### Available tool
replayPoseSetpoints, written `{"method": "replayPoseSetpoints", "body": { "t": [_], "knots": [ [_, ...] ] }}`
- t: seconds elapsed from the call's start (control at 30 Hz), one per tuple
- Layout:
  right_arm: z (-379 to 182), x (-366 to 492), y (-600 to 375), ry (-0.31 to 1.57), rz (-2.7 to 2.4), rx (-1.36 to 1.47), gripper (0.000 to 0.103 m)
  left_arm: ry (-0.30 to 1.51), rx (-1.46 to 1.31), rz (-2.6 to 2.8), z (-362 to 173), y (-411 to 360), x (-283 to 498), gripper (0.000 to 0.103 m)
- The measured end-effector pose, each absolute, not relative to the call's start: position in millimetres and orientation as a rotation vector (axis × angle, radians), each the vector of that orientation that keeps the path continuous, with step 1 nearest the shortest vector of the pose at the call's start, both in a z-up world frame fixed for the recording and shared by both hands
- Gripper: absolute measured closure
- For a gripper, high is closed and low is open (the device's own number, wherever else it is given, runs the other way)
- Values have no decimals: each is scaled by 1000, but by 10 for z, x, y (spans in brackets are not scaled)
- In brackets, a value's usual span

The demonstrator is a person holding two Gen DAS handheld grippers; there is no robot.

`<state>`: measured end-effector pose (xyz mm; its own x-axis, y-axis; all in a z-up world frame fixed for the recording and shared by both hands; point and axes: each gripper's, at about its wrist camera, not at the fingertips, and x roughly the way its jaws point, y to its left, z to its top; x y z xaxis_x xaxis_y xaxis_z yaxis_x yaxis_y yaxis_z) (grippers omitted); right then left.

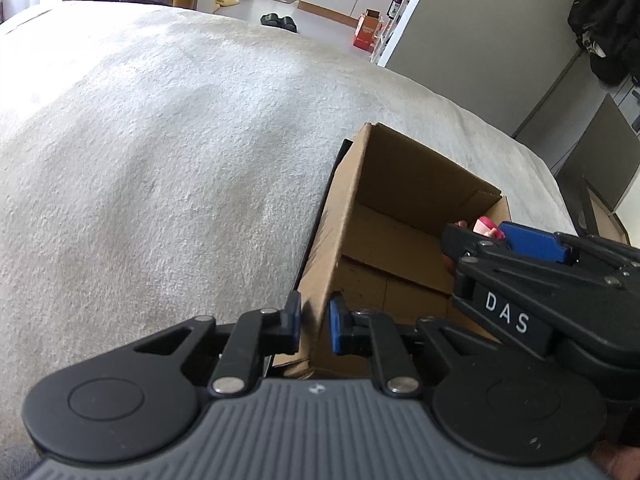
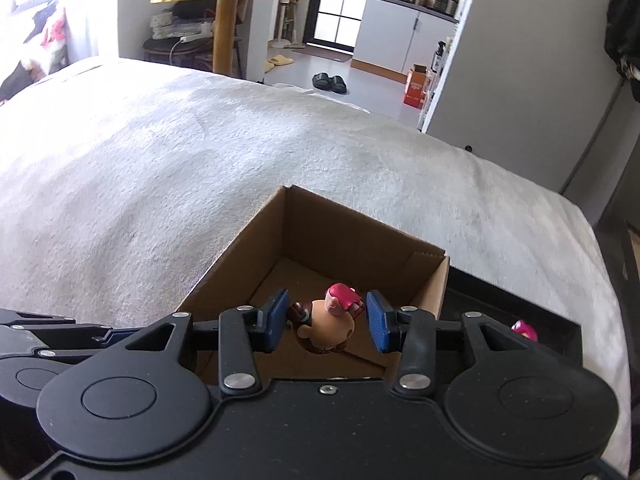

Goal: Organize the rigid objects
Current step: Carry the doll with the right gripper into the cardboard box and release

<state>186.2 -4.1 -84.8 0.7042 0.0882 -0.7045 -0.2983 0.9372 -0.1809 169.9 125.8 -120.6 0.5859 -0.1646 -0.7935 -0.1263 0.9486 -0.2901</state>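
An open cardboard box [image 2: 256,236] stands on a white blanket; it also shows in the left wrist view [image 1: 352,184]. My right gripper [image 2: 326,322] is over the box, shut on a small toy figure [image 2: 328,326] with a tan body and red cap. In the left wrist view the right gripper [image 1: 484,236] reaches into the box from the right, the figure's pink top [image 1: 486,227] just showing. My left gripper [image 1: 314,322] is shut on the near left wall of the box, one finger on each side.
The white blanket [image 2: 160,168] covers a bed around the box. A black tray [image 2: 520,308] lies right of the box with a pink object [image 2: 524,330] in it. Beyond the bed are a floor with slippers [image 2: 330,82] and a red box [image 2: 416,84].
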Motion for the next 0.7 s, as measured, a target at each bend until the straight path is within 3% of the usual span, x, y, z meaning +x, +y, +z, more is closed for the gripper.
{"method": "replayPoseSetpoints", "body": {
  "t": [0.53,0.7],
  "knots": [
    [-786,1973,152,749,325,-488,61,942,-378,-25,-1221,1303,1699,89],
    [-747,1937,153,711,332,-506,51,936,-377,-29,-1225,1296,1696,89]
  ]
}}
